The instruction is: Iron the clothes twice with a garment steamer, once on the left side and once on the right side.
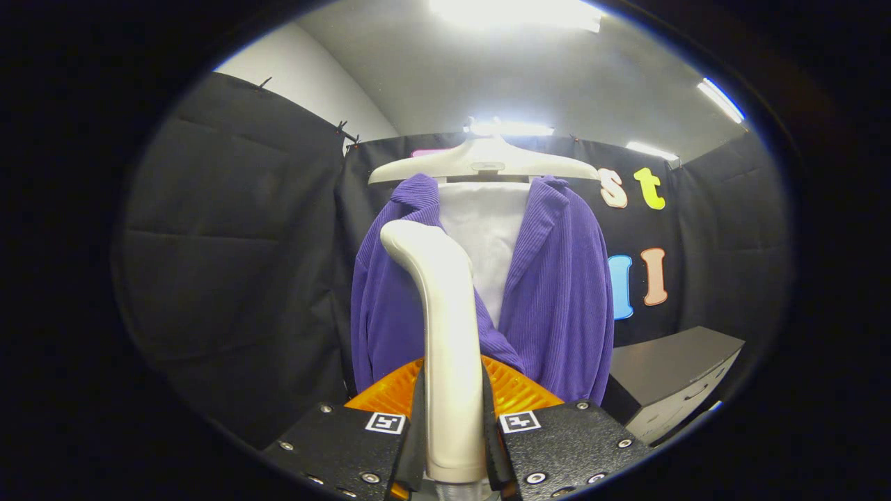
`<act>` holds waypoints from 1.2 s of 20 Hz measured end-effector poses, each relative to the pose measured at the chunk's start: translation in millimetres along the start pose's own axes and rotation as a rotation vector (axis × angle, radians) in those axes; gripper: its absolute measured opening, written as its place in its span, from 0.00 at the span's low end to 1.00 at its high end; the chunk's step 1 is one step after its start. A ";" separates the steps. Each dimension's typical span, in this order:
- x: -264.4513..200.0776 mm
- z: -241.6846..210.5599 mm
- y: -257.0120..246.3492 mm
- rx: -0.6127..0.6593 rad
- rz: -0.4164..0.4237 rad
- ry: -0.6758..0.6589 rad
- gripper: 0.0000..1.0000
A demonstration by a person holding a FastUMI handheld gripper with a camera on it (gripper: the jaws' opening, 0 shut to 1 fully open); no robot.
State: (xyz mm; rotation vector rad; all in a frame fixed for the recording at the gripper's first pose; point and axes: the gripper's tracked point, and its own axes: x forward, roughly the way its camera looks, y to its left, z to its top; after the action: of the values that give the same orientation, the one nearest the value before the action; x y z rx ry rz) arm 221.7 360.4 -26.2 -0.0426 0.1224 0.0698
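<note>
Purple jacket hangs just ahead on a hanger, and the claw squeezes the steamer handle tight, ready, I think, to stroke one side.

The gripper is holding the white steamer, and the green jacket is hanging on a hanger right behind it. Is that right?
Almost. The jacket is purple, not green, as the gripper view shows. The rest holds: the gripper is shut on the white steamer, and the jacket hangs on a hanger beyond it.
</note>
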 end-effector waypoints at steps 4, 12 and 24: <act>4.3 -20.4 0.9 -0.023 0.002 0.024 0.35; -9.1 -59.4 -2.4 -0.043 -0.019 0.057 0.35; -22.0 -131.0 -0.3 -0.100 -0.019 0.144 0.35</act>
State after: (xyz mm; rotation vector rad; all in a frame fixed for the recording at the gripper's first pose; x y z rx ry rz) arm 184.1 352.5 -153.4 -0.1490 0.2627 0.0536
